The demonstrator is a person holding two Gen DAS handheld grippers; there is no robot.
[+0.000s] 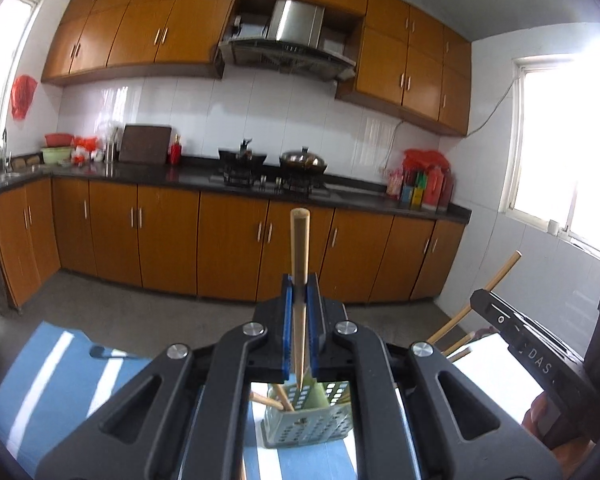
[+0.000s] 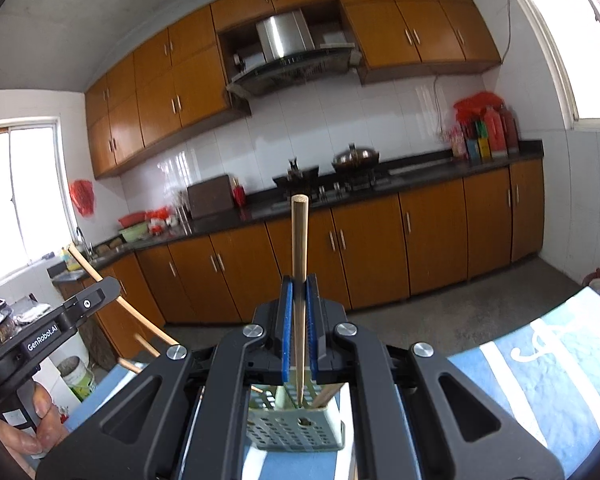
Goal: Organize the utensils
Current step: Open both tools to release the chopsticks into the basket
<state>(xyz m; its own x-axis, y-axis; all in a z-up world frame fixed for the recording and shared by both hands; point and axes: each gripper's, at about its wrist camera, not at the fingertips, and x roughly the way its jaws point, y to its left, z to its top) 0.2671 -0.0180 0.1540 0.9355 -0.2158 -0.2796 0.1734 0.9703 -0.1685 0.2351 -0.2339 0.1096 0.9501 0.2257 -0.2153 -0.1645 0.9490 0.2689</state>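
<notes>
Two handheld grippers are up over a green perforated utensil caddy that stands on a blue-and-white striped cloth, and each one is clamped on a single wooden chopstick. The left gripper pinches its chopstick between two blue pads, blunt end up, pointed end hanging right above the caddy's open top. The right gripper does the same with a second chopstick, its tip also just over the caddy. Inside the caddy, from the left gripper's camera, I count two chopsticks leaning toward the left wall; from the right one, a stick leans to the right, and whether that is one of the same two I cannot tell. Beyond the caddy, by the other gripper, about three more stick ends poke up at a slant, too blurred to count surely. A hand wraps the left gripper's grip. Past the caddy runs one dark counter with two pans on the stove, one steel range hood above, and orange cabinets over and under it.
</notes>
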